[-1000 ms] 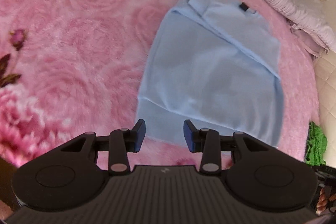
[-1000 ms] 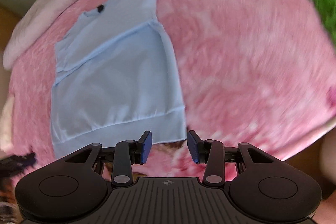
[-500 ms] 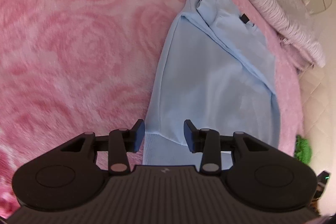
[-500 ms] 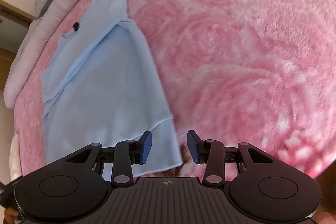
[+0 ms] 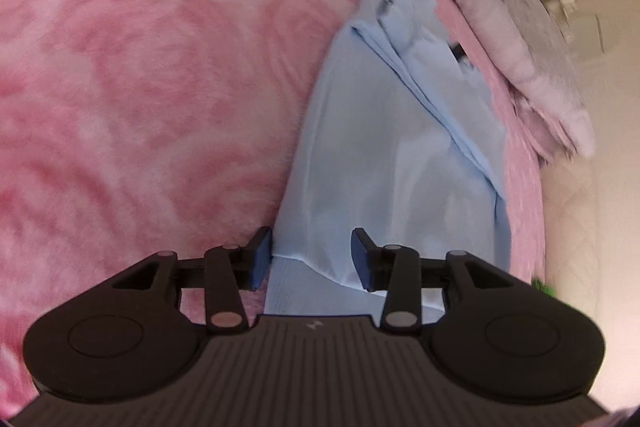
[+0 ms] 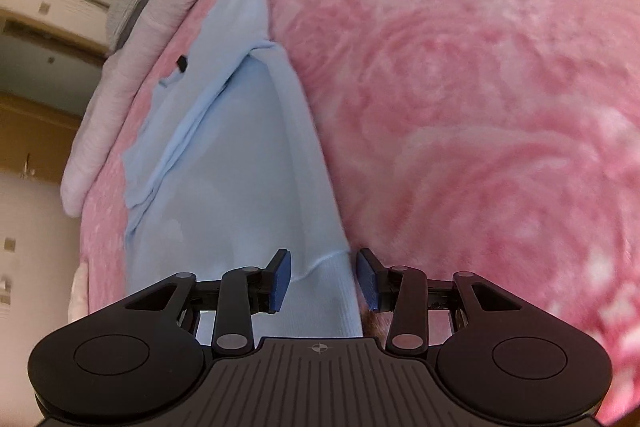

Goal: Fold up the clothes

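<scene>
Pale blue shirt [image 5: 396,163] lies flat on a pink rose-patterned blanket [image 5: 140,87], its sleeves folded in across the body and its collar end toward 12 o'clock. Left gripper [image 5: 311,259] sits at the hem's left corner, jaws spread wide with fabric between them. Right gripper [image 6: 322,281] sits at the hem's right corner, jaws likewise apart around the ribbed hem. A pale folded quilt [image 6: 132,67] borders the blanket near 10 o'clock in the right wrist view.
</scene>
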Demonstrator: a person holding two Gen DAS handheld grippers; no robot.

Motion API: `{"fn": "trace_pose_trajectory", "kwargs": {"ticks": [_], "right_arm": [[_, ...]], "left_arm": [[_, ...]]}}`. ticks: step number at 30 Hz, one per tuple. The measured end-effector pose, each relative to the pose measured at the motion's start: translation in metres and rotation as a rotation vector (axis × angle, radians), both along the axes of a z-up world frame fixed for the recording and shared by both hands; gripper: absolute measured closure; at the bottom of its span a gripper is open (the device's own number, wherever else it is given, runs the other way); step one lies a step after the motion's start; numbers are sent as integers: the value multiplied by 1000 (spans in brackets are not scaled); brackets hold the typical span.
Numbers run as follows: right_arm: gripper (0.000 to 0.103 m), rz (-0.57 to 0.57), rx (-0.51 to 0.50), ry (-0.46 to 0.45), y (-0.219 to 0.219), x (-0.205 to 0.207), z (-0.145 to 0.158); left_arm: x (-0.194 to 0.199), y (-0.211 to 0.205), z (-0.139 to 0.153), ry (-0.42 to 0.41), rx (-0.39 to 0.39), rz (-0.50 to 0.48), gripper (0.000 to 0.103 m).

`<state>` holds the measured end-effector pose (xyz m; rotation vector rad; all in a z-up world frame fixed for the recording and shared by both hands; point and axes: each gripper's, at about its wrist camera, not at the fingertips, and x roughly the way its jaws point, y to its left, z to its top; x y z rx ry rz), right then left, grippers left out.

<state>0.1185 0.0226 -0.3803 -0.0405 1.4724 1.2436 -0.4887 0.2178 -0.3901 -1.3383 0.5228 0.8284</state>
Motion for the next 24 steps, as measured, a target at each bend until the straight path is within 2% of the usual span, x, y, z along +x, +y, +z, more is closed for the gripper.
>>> {"fn": "trace_pose_trajectory", "kwargs": {"ticks": [4, 6, 7, 8, 12, 19, 24], "right_arm": [[63, 72, 8, -24, 17, -5, -4], [78, 105, 2, -41, 23, -7, -6], [91, 116, -21, -61, 25, -7, -6], [92, 118, -31, -64, 25, -7, -5], [94, 123, -53, -66, 21, -9, 7], [95, 130, -83, -73, 11, -11, 34], [95, 154, -150, -54, -17, -18, 39]], "left_arm": [[5, 10, -5, -26, -1, -36, 71], [7, 11, -5, -19, 0, -56, 83], [9, 10, -5, -4, 6, -67, 87], [10, 10, -5, 11, 12, -79, 94], [9, 4, 0, 25, 23, -78, 96], [-5, -9, 33, -13, 74, -114, 96], [-22, -42, 41, 3, 35, -152, 96]]}}
